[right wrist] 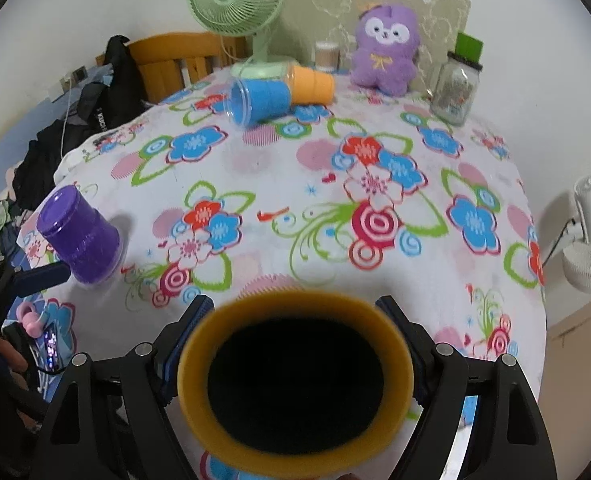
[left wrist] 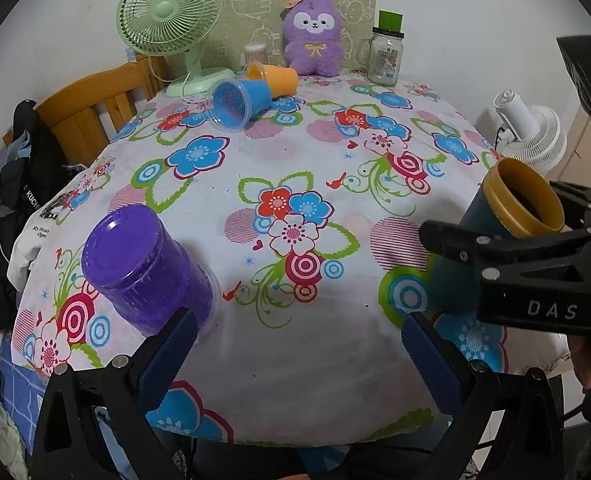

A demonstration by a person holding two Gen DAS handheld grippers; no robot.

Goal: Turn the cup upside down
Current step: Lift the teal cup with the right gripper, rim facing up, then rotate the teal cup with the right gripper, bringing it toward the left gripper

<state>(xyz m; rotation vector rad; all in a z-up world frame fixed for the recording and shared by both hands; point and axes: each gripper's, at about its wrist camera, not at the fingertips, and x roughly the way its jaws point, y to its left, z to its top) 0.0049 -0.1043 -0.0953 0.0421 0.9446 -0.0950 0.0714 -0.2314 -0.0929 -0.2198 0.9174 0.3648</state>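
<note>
right hand-held gripper is clenched on the dark teal cup with yellow rim, pads on either side just below the rim. in the left wrist view the same cup is at the right edge of the worktop, tilted, mouth pointing up and toward the far side. it looks lifted or tipping, but i can't tell whether its base touches the cloth. in the right wrist view the mouth faces the camera, dark inside, looks empty.

left hand-held gripper is released, fingers wide apart, nothing between them. its left finger sits just beside the purple cup, maybe touching, can't tell.

purple cup already stands mouth down on the flowered cloth, so that one looks done. blue cup and orange cup lie on their sides at the far end, touching each other, near the green fan. plush toy and glass jar stand behind, not involved.

progress, my read: the teal cup is grasped and mid-rotation, not inverted. left for this cup: turn it over until the rim faces down, set it on the cloth, let go. the blue and orange cups may also be pending if they count.

risk: the cloth is soft, so the rim could land uneven.
</note>
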